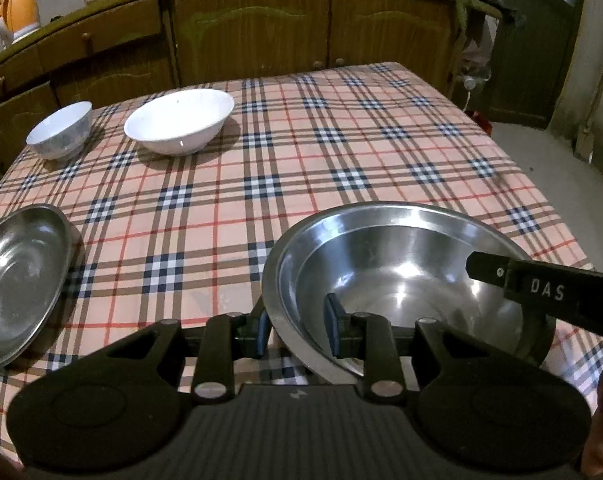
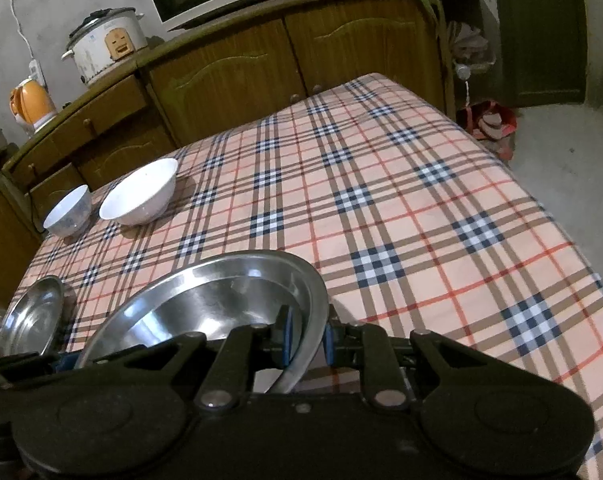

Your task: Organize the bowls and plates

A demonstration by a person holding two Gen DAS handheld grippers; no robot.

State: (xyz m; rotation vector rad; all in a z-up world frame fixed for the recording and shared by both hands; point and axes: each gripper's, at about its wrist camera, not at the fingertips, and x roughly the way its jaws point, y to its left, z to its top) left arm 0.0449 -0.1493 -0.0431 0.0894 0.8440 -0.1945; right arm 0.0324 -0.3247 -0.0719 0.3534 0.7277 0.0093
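In the left wrist view the steel bowl (image 1: 405, 280) fills the lower right of the frame, tilted, its near left rim caught between the jaws of the left gripper (image 1: 297, 330): one blue pad sits outside the wall, the other inside, pinching the rim. The right gripper (image 1: 541, 284) reaches in from the right edge over the bowl's far side. In the right wrist view the same bowl lies at lower centre, and the right gripper (image 2: 305, 338) has its jaws pressed onto the bowl's right rim, one pad either side. On the plaid worktop (image 1: 341, 152), a steel plate (image 1: 17, 280) lies at the left edge, well apart from the bowl. A large white bowl (image 1: 179, 120) and a small white bowl (image 1: 59, 130) stand side by side at upper left.
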